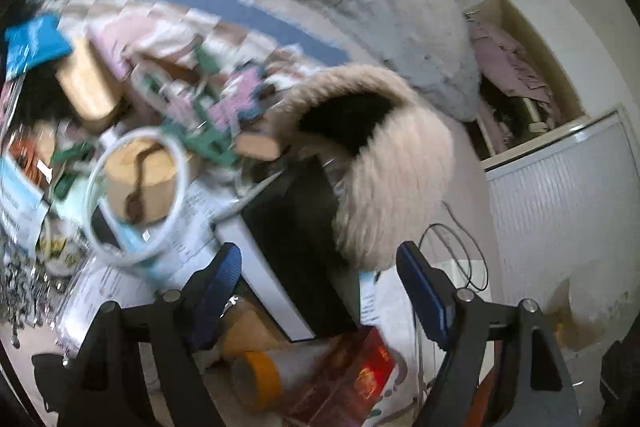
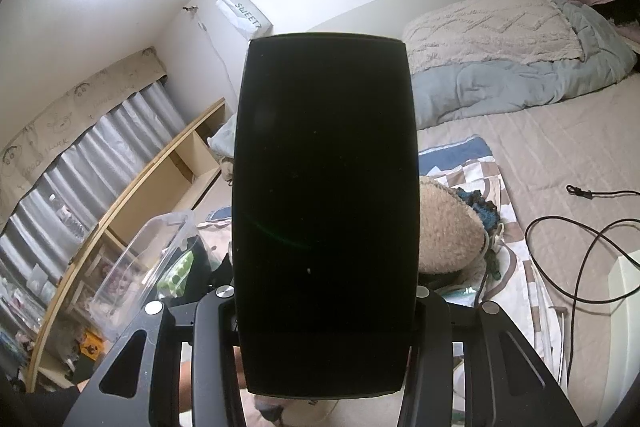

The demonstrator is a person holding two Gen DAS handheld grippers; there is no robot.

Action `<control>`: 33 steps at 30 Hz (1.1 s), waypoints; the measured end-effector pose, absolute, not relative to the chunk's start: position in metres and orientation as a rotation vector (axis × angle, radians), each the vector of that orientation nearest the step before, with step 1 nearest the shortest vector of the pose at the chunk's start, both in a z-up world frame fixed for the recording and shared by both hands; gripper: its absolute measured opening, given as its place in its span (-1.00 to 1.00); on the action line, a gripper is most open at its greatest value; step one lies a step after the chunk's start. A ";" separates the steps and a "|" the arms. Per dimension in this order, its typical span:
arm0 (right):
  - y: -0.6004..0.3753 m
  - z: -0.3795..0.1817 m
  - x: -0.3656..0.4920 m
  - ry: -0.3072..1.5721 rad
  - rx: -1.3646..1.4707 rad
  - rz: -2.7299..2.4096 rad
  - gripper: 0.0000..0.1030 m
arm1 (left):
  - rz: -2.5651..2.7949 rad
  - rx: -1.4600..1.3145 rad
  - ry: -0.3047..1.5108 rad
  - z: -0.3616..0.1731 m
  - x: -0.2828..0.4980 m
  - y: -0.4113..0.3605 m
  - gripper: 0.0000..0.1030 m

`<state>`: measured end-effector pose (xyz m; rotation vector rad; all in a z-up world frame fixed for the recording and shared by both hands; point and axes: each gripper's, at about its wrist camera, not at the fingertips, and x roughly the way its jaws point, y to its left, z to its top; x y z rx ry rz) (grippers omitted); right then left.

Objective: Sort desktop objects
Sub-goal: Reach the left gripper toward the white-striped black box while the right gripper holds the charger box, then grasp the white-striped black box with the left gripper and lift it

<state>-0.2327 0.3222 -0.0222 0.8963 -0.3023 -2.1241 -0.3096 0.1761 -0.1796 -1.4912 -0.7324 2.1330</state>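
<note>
In the right wrist view my right gripper is shut on a tall black flat slab, held upright so that it fills the middle and hides the pads. A beige furry item lies just behind it. In the blurred left wrist view my left gripper stands open, its blue pads wide apart and pressing on nothing. Beyond them lie a black flat panel with a white edge and a fur-trimmed black hood. A white ring sits over a round wooden box at left.
Clutter fills the left: a blue card, green and pink pieces, papers. A yellow tape roll and red box lie below the fingers. A clear bin, shelf, bed blankets and black cable surround.
</note>
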 end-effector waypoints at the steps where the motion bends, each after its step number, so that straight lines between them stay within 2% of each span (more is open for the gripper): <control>1: 0.323 -0.022 -0.232 -0.302 0.894 -2.125 -0.14 | 2.116 -1.534 -0.738 -0.186 -0.311 0.175 0.54; 8: 0.321 -0.021 -0.231 -0.297 0.897 -2.124 -0.14 | 2.111 -1.595 -0.660 -0.192 -0.307 0.182 0.54; 15: 0.321 -0.023 -0.233 -0.294 0.901 -2.113 -0.14 | 2.053 -1.657 -0.708 -0.201 -0.319 0.188 0.61; 17: 0.321 -0.024 -0.234 -0.292 0.905 -2.113 -0.14 | 2.057 -1.649 -0.689 -0.200 -0.321 0.190 0.56; 19: 0.321 -0.025 -0.235 -0.291 0.911 -2.111 -0.14 | 2.081 -1.645 -0.668 -0.199 -0.320 0.192 0.28; 25: 0.318 -0.025 -0.234 -0.290 0.916 -2.114 -0.14 | 2.101 -1.575 -0.699 -0.191 -0.318 0.186 0.14; 33: 0.312 -0.020 -0.229 -0.266 0.905 -2.142 -0.14 | 2.141 -1.519 -0.568 -0.158 -0.308 0.183 0.03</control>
